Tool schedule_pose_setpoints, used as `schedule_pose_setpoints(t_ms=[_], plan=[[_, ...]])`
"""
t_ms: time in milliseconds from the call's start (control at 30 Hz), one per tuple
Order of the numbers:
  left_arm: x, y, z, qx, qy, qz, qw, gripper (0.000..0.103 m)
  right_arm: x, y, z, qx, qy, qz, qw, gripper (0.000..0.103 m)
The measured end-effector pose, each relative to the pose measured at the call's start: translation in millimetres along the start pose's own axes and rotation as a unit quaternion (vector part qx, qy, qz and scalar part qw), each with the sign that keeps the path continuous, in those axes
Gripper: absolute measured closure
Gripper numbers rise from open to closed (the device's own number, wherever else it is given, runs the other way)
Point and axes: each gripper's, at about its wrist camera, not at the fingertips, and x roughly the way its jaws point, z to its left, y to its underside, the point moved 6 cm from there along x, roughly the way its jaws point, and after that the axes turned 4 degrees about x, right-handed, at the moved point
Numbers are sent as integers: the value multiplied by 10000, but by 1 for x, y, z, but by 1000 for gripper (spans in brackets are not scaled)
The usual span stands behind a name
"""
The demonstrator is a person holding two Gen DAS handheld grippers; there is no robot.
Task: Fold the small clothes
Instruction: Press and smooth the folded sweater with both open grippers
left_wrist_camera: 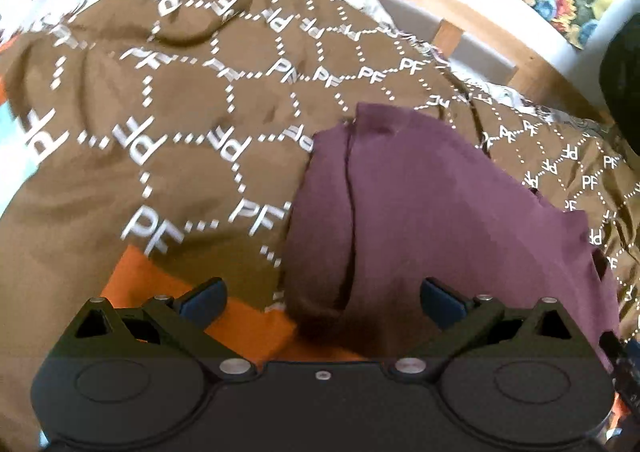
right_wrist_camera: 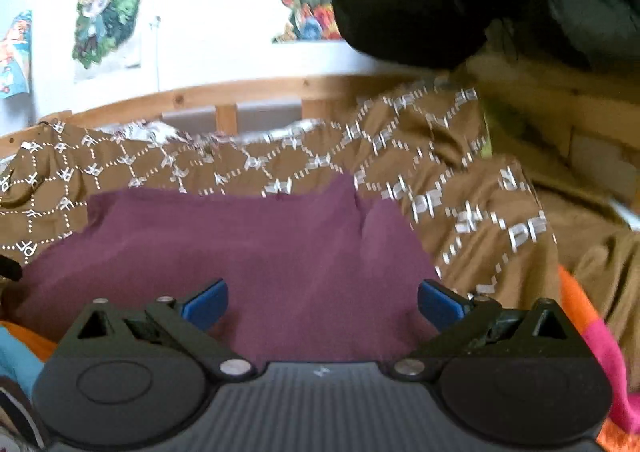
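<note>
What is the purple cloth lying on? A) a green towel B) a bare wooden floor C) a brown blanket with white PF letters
C: the purple cloth lies spread on the brown blanket printed with white PF letters.

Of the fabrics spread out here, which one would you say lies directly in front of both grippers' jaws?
The plain purple garment. Unlike the brown PF-patterned cover it lies on, and the orange cloth off to the side, it carries no print.
</note>
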Motion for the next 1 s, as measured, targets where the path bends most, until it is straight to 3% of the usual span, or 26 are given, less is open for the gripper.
schedule_pose_setpoints(t_ms=[233, 567, 1000], plan=[[32, -16, -5, 675, -43, 49, 9977, 1, 33, -8, 44, -683, -408, 103, 9968, 0], [48, -14, -1, 633, -10, 156, 9979, 1, 42, 17, 87, -1838, -583, 324, 9807, 0], [50, -18, -3, 577, 34, 299, 9979, 1, 44, 24, 72, -1383, -798, 445, 9862, 0]])
